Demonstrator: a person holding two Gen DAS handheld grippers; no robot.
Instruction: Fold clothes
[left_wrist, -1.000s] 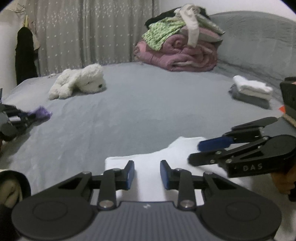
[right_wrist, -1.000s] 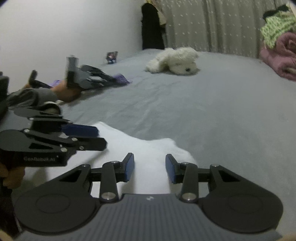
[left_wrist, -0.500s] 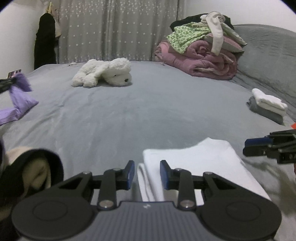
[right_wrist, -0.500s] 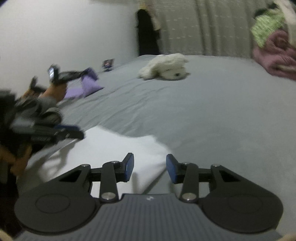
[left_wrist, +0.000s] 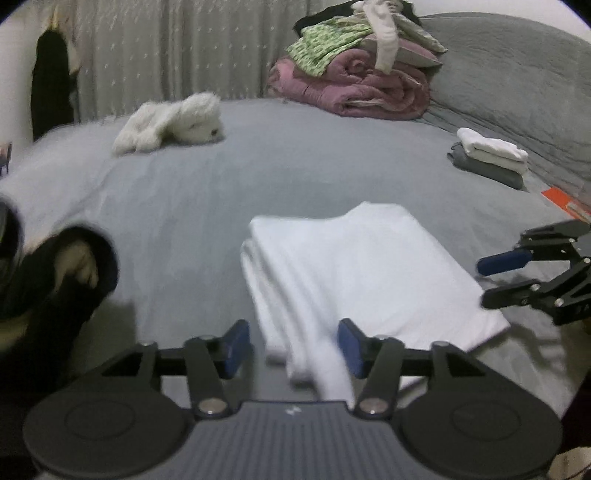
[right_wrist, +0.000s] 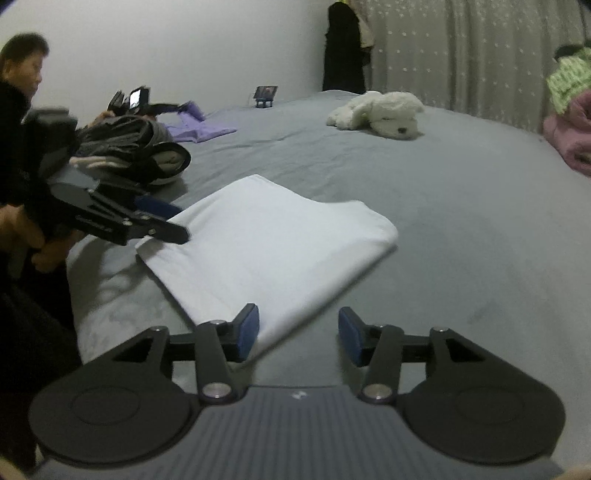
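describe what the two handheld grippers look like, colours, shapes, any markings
Both match: the left gripper and right gripper each have a ribbed grey body with a small white logo, two round black discs, black linkage arms with silver pivot screws, and blue pads. Seen side-on, the left gripper bears faint, unreadable lettering.

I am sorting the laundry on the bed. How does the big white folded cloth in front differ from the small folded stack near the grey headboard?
The white cloth is one wide, flat piece; the small stack is two pieces, white on grey. The white cloth lies near both grippers; the small stack sits far off by the headboard. Both are folded and rest on the grey bed.
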